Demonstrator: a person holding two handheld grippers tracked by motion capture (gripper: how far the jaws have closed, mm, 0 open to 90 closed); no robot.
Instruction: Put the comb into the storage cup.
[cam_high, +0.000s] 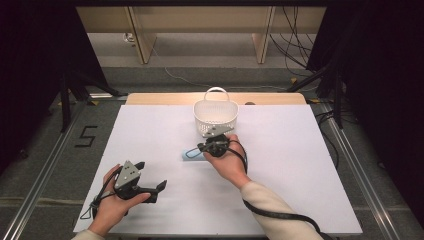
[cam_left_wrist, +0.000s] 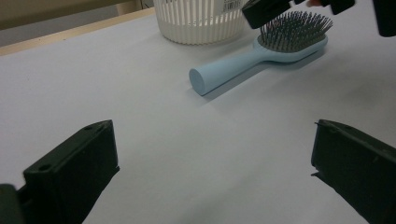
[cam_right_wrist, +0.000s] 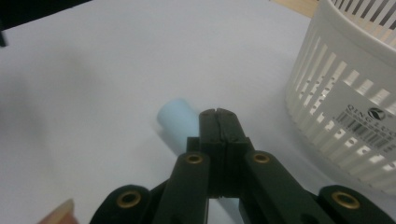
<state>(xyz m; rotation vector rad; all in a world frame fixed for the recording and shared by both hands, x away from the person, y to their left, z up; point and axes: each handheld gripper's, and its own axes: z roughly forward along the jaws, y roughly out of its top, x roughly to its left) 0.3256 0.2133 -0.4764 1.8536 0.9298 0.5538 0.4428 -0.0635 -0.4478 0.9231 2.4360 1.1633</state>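
Note:
A light blue hairbrush (cam_left_wrist: 261, 58) lies bristles up on the white table cover, its round handle end (cam_right_wrist: 175, 116) pointing away from a white slatted basket (cam_high: 216, 117). My right gripper (cam_right_wrist: 218, 113) hangs just over the brush with its jaws pressed together and nothing between them. In the high view it (cam_high: 202, 148) sits right in front of the basket, above the brush (cam_high: 190, 155). My left gripper (cam_high: 151, 175) rests near the front left of the table with its jaws wide apart and empty, facing the brush.
The basket (cam_left_wrist: 196, 23) stands close behind the brush, its labelled wall (cam_right_wrist: 345, 93) right beside my right gripper. A white sheet (cam_high: 300, 165) covers the table. A black cable (cam_high: 272, 212) trails from the right hand over the front edge.

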